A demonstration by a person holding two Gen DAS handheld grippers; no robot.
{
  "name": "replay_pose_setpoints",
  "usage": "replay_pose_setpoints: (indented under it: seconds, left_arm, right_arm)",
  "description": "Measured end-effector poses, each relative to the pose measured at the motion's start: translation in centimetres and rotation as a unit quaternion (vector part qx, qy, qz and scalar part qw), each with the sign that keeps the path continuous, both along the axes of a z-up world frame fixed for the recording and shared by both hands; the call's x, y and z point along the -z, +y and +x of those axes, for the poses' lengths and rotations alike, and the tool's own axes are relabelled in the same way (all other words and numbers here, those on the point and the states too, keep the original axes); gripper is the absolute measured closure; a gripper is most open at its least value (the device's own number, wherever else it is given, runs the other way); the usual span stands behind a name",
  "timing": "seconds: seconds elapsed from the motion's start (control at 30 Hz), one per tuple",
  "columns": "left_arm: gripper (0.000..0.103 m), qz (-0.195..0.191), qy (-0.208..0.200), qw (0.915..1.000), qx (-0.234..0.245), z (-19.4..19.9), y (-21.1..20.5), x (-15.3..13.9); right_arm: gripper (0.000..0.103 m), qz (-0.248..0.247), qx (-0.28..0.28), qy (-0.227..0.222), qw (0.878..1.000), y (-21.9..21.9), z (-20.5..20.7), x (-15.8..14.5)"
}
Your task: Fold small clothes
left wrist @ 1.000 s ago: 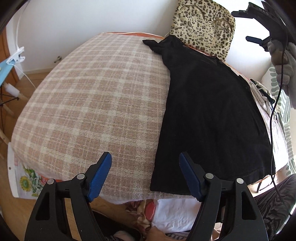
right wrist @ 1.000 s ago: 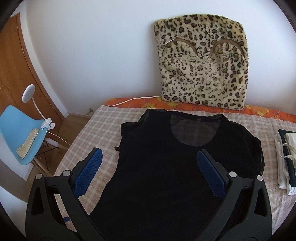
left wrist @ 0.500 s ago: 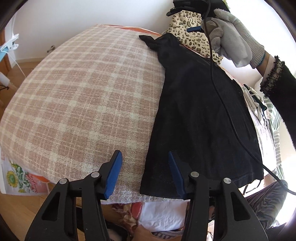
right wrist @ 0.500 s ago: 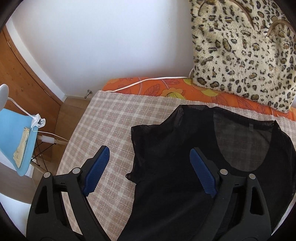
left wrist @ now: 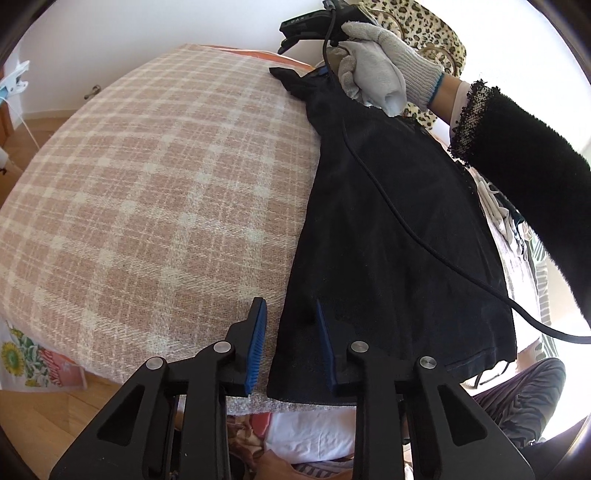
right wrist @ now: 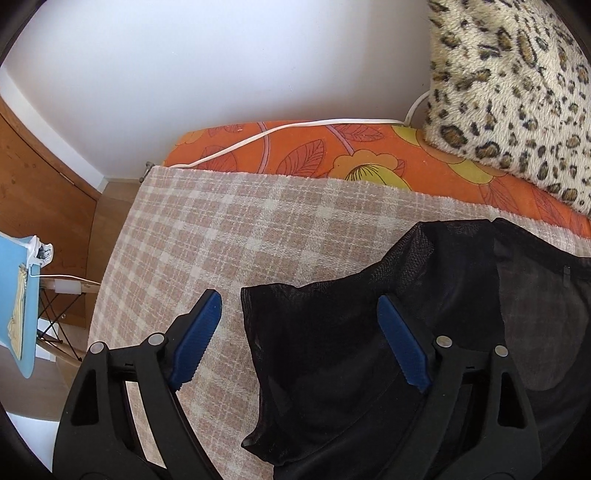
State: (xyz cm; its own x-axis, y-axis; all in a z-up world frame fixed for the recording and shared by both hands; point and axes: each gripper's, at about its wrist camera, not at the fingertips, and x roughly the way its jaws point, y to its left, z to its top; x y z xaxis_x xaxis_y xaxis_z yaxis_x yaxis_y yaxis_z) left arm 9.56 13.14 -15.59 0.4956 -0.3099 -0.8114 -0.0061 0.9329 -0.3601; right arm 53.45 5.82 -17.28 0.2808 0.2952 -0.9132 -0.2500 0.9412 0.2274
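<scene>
A black top [left wrist: 388, 221] lies flat on the plaid blanket [left wrist: 166, 184], neck end far, hem near. My left gripper [left wrist: 290, 332] sits low at the hem's left corner. Its jaws are closing with the top's side edge between them, and a strip of blanket still shows inside the left pad. In the right wrist view my right gripper [right wrist: 299, 332] stands open just above the black top's [right wrist: 351, 350] mesh sleeve, which lies between its fingers. A gloved hand [left wrist: 380, 62] carries that right gripper [left wrist: 314, 22] over the far sleeve.
A leopard-print bag [right wrist: 517, 74] leans on the wall behind the top, on an orange floral sheet [right wrist: 332, 151]. A black cable [left wrist: 406, 229] trails across the top. Folded clothes [left wrist: 495, 206] lie at the right. A blue chair [right wrist: 18, 314] stands off the bed's left side.
My left jaws have narrowed around the hem's left edge. The right gripper has come down and left, from over the top's middle to just above its left sleeve.
</scene>
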Motion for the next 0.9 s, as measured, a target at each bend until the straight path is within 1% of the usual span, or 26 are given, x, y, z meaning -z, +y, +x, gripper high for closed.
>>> replay_pose_setpoints:
  seconds: [0.13, 0.27, 0.37, 0.43, 0.47, 0.53, 0.57, 0.6, 0.63, 0.67, 0.7, 0.73, 0.77, 0.83, 0.9]
  left_arm:
    - [0.089, -0.008, -0.002, 1.0, 0.005, -0.4, 0.0, 0.1]
    - [0.092, -0.021, -0.002, 0.9998, -0.001, -0.7, 0.5, 0.2]
    - [0.094, -0.025, -0.002, 0.9997, -0.003, -0.7, 0.5, 0.1]
    - [0.094, -0.025, -0.003, 0.9997, -0.003, -0.7, 0.5, 0.1]
    - [0.094, -0.025, -0.003, 0.9997, -0.003, -0.7, 0.5, 0.1]
    - [0.094, -0.025, -0.005, 0.9997, -0.005, -0.8, 0.5, 0.1]
    - [0.094, -0.02, -0.009, 0.9997, -0.006, -1.0, 0.5, 0.0]
    - [0.094, -0.01, -0.015, 0.9998, -0.008, -1.2, 0.5, -0.2]
    - [0.093, -0.001, -0.021, 0.9997, -0.011, -1.3, 0.6, -0.4]
    - [0.09, 0.002, -0.025, 0.9996, -0.013, -1.4, 0.7, -0.5]
    - [0.087, 0.001, -0.025, 0.9996, -0.015, -1.5, 0.9, -0.6]
    - [0.077, -0.001, -0.026, 0.9996, -0.013, -1.6, 0.9, -0.6]
    - [0.072, 0.0, -0.022, 0.9997, -0.012, -1.4, 0.8, -0.4]
    - [0.069, 0.002, -0.007, 1.0, -0.006, -1.3, 0.5, 0.2]
    - [0.069, 0.021, -0.013, 0.9997, 0.0, -1.4, 0.0, 0.1]
  right_arm:
    - [0.014, -0.045, -0.029, -0.008, 0.999, 2.1, 0.3, 1.2]
    - [0.014, -0.075, -0.04, -0.004, 0.996, 2.9, 0.4, 2.7]
    - [0.019, -0.108, -0.046, -0.019, 0.993, 3.6, 0.3, 3.2]
    - [0.029, -0.124, -0.049, -0.029, 0.991, 4.0, 0.2, 3.2]
    - [0.031, -0.126, -0.05, -0.032, 0.99, 4.1, 0.1, 3.2]
    - [0.05, -0.13, -0.054, -0.04, 0.989, 4.4, 0.0, 3.1]
    - [0.056, -0.13, -0.056, -0.041, 0.989, 4.5, -0.1, 3.1]
    - [0.064, -0.129, -0.057, -0.042, 0.989, 4.7, -0.1, 3.1]
    - [0.073, -0.129, -0.057, -0.041, 0.989, 4.8, -0.1, 3.1]
    - [0.078, -0.132, -0.056, -0.042, 0.989, 4.8, -0.2, 3.0]
    - [0.087, -0.133, -0.055, -0.042, 0.989, 4.8, -0.3, 3.0]
    - [0.09, -0.134, -0.054, -0.042, 0.989, 4.8, -0.3, 2.9]
    - [0.091, -0.134, -0.052, -0.041, 0.989, 4.5, -0.4, 2.7]
    - [0.095, -0.133, -0.048, -0.04, 0.989, 4.0, -0.5, 2.5]
    - [0.096, -0.129, -0.043, -0.04, 0.99, 3.7, -0.6, 2.3]
